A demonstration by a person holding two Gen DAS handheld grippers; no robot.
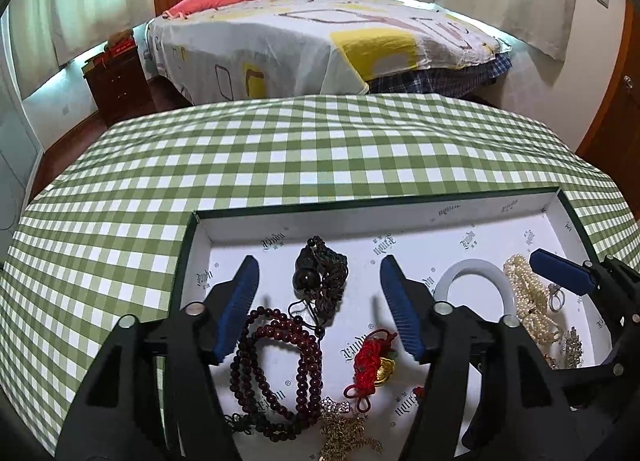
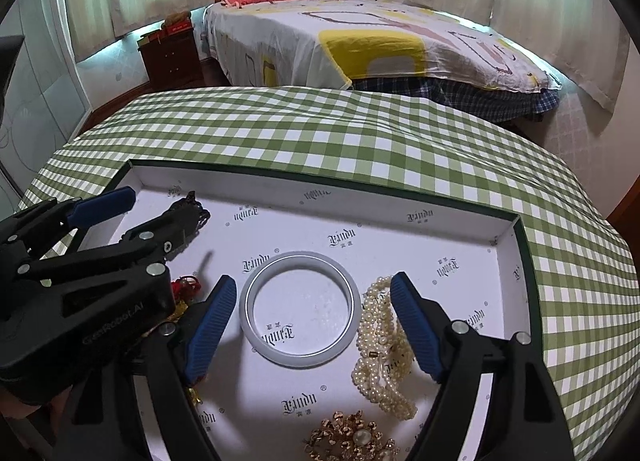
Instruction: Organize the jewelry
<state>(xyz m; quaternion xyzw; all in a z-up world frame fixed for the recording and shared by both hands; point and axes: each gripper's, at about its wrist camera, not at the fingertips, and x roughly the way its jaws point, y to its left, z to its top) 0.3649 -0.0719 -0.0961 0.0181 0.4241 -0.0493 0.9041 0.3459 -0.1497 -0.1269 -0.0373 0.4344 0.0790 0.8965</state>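
Note:
A shallow white-lined box (image 1: 440,209) (image 2: 400,201) on the checked table holds the jewelry. My left gripper (image 1: 318,271) is open and empty above a dark pendant on cord (image 1: 320,281), dark red beads (image 1: 280,361), a red knot charm (image 1: 370,361) and a gold chain (image 1: 344,429). My right gripper (image 2: 313,289) is open and empty, its fingers either side of a white bangle (image 2: 298,311) (image 1: 472,273). A pearl strand (image 2: 380,349) (image 1: 528,297) lies by its right finger. A gold brooch (image 2: 352,437) lies nearest. A silver ring (image 1: 557,296) lies by the pearls.
The green and white checked tablecloth (image 1: 280,149) (image 2: 360,129) covers the table around the box. Beyond the far edge stand a bed (image 1: 320,33) and a dark nightstand (image 1: 118,81). The left gripper's body (image 2: 80,281) fills the right wrist view's lower left.

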